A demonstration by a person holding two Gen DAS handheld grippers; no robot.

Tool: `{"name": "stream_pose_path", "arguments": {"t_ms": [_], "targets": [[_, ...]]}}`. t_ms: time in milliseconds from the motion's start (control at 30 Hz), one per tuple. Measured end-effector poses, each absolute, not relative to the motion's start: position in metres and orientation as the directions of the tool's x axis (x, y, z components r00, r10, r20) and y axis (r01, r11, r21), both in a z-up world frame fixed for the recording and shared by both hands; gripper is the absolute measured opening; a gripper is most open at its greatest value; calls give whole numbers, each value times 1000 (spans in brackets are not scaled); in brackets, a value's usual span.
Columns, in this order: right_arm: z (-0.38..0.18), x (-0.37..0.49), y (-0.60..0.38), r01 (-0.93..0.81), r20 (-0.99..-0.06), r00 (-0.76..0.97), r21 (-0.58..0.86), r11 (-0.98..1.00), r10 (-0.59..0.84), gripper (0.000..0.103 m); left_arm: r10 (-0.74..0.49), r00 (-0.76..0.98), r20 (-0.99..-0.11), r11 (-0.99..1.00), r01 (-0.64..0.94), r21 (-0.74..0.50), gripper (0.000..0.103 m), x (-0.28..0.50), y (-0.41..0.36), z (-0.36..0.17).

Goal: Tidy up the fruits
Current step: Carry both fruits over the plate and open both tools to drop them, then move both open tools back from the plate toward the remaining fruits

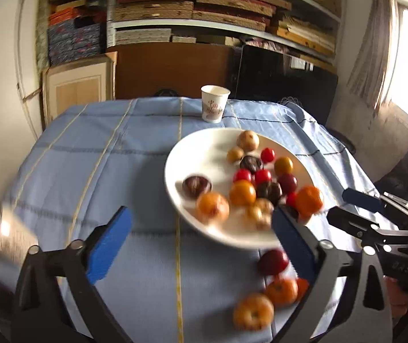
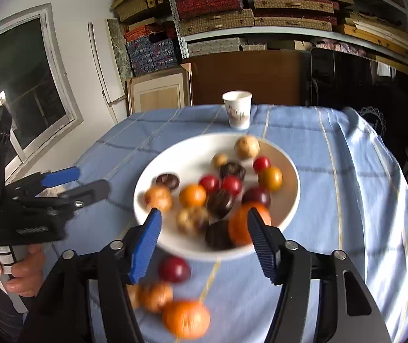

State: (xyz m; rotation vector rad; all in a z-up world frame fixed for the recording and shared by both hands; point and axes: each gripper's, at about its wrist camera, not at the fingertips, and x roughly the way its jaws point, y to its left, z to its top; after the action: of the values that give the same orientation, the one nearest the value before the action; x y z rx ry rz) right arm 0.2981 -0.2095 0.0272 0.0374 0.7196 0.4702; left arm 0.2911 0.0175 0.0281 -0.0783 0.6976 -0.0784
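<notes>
A white plate (image 1: 181, 154) (image 2: 175, 160) on the blue tablecloth holds several small fruits: red, orange, yellow-brown and dark ones. Loose on the cloth in front of it lie a dark red fruit (image 1: 272, 261) (image 2: 174, 268) and orange fruits (image 1: 252, 311) (image 2: 185, 318). My left gripper (image 1: 201, 234) is open and empty, low over the cloth left of the plate's near rim. My right gripper (image 2: 204, 228) is open and empty, its fingers either side of the plate's near edge. The right gripper also shows in the left wrist view (image 1: 350, 205), and the left gripper in the right wrist view (image 2: 83, 183).
A white paper cup (image 1: 215, 103) (image 2: 237, 109) stands behind the plate near the table's far edge. Shelves of stacked boxes (image 1: 204, 5), a brown cabinet (image 2: 247, 77) and a black panel stand behind the table. The cloth's edges drop off left and right.
</notes>
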Motion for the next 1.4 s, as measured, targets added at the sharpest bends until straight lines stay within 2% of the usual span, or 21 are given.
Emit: {"name": "stream_pose_path", "arguments": {"t_ms": [167,233,300,567,933,1400], "targets": [[-1,265,-219,-408,-664,612,201,891,430,70,-74,699,-711,995,8,-96,98,253,23,-19],[-15,255,-214,-400,-711,596,138,906,372,71,-62,648,-759,996,-10,-90,98,248,23,-36],[-20,244,-206,-426,-721,602,74,902,343,71,-67,615,-786,996,-11,-94,98,243,22,-45],[-24,222,-190,-515,-727,586,9,857,359,75,23,689,-724,999,-33,1,98,225,21,-34],[-41,228,-181,-496,-760,575,-29,868,303,75,-6,681,-733,999,-29,-35,98,228,24,-28],[-50,239,-177,-486,-774,556,-8,874,302,75,-8,678,-735,999,-22,-31,98,227,21,-27]]}}
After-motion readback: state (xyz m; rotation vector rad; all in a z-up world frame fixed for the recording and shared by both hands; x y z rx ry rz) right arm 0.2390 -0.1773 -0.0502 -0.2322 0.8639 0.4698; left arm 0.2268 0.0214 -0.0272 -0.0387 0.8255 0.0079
